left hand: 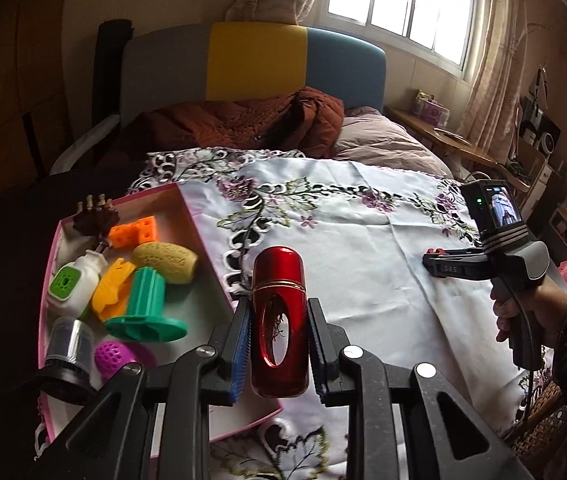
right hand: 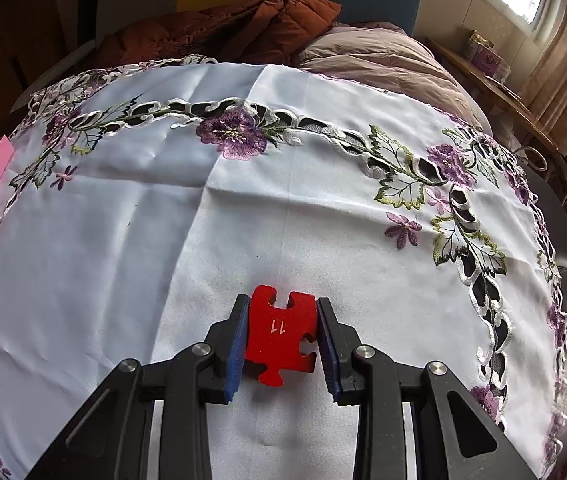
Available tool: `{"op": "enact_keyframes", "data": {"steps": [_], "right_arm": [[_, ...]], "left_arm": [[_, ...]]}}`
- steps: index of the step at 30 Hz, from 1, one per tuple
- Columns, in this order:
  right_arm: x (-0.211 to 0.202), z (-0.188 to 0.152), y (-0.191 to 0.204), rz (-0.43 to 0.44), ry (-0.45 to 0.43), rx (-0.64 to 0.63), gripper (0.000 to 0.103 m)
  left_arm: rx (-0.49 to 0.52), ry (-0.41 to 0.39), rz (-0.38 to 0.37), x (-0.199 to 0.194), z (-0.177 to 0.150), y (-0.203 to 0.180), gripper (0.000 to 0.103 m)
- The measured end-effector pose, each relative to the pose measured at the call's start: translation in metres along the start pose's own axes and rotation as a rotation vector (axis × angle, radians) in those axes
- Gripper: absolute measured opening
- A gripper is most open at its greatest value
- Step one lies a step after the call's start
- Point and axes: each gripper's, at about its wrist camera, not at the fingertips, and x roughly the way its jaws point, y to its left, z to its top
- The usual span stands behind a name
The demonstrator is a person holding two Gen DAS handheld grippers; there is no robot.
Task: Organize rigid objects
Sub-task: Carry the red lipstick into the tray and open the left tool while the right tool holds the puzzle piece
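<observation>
Red bottle point(left hand: 279, 320) clamped in left claw point(left hand: 279, 346), beside pink box point(left hand: 207, 240).

The red metal bottle point(left hand: 279, 322) is glossy, with a rounded cap, a thin gold ring under it and an oval window in its body. It stands nearly upright between the pads of the left tool point(left hand: 279, 346), above the near right edge of the pink box point(left hand: 207, 252).

In the box lie an orange block with holes point(left hand: 139, 232) at 12 o'clock, a yellow ribbed oval point(left hand: 169, 262), a green flanged spool point(left hand: 145, 308) on its side in the middle, a white bottle with a green label point(left hand: 75, 282) at 9 o'clock, and a purple perforated ball point(left hand: 113, 354) at 6 o'clock.

The red puzzle piece point(right hand: 281, 338), flat and marked 11, is pinched between the pads of the right tool point(right hand: 281, 344) over the white embroidered cloth point(right hand: 163, 220).
</observation>
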Motion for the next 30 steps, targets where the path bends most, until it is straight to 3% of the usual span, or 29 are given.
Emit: {"op": "enact_keyframes", "data": {"steps": [15, 19, 24, 30], "right_arm": [[-0.001, 0.0, 0.002, -0.022, -0.003, -0.024, 0.033], [-0.001, 0.0, 0.002, -0.022, -0.002, -0.025, 0.033], [-0.001, -0.001, 0.003, -0.026, -0.001, -0.031, 0.033], [-0.001, 0.0, 0.002, -0.022, 0.003, -0.029, 0.032]], "left_arm": [[-0.184, 0.021, 0.061, -0.039, -0.036, 0.111, 0.025], [-0.191, 0.045, 0.028, -0.031, -0.039, 0.112, 0.025], [-0.126, 0.077, -0.037, -0.01, -0.033, 0.085, 0.026], [-0.094, 0.148, -0.041, 0.022, -0.036, 0.072, 0.028]]}}
